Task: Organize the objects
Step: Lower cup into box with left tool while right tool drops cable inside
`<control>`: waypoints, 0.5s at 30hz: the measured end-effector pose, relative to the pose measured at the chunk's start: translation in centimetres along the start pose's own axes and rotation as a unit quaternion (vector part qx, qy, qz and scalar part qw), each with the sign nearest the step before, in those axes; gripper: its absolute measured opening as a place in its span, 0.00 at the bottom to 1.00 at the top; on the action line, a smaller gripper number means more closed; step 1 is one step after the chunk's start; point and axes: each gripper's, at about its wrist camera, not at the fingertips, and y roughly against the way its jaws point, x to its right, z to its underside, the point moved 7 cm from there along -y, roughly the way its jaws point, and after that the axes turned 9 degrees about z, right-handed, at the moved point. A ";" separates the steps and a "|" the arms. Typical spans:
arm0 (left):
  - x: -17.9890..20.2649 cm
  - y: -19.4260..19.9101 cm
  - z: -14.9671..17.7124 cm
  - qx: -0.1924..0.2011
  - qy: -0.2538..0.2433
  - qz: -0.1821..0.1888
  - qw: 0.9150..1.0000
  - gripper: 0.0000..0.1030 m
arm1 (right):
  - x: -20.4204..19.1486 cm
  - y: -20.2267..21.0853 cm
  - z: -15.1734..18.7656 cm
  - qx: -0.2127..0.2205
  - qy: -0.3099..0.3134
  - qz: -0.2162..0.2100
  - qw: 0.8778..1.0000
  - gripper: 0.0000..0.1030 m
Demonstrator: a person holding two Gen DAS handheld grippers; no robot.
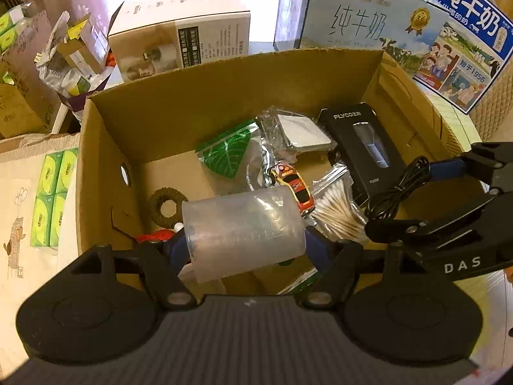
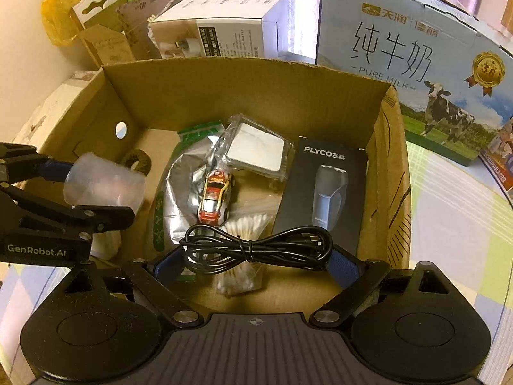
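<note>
The clear plastic measuring cup (image 1: 244, 234) lies on its side in the lower middle of the left wrist view, pinched between the jaws of the left gripper (image 1: 245, 247), whose blue pads press its two ends. In the right wrist view the same cup (image 2: 104, 184) sits at the left edge of the frame, above the near left part of the cardboard box (image 2: 243, 77). The bundled black cable (image 2: 256, 247), tied at its middle, spans the lower centre of that view, clamped end to end by the jaws of the right gripper (image 2: 256, 261); in the left wrist view it hangs at the right (image 1: 397, 189).

Both held things hover over the open box (image 1: 224, 73), which fills the middle of each frame. On its floor, centre, stands a red and yellow toy car (image 2: 215, 197), touching a bag of cotton swabs (image 2: 245, 224) just below it. Right of these lies a black FLYCO shaver box (image 2: 323, 192). Above the car is a clear packet holding a white square (image 2: 256, 150), and to its left a green leaf-printed pouch (image 1: 226, 154). A brown braided ring (image 1: 167, 206) lies near the box's left wall.

Behind the box, upper right, stands a pure milk carton (image 2: 400, 51); upper centre, a white product box (image 2: 221, 22).
</note>
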 end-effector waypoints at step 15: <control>-0.7 1.2 0.1 0.013 -0.001 -0.025 1.000 0.83 | -0.5 0.4 0.0 0.005 0.016 -0.017 1.000 0.88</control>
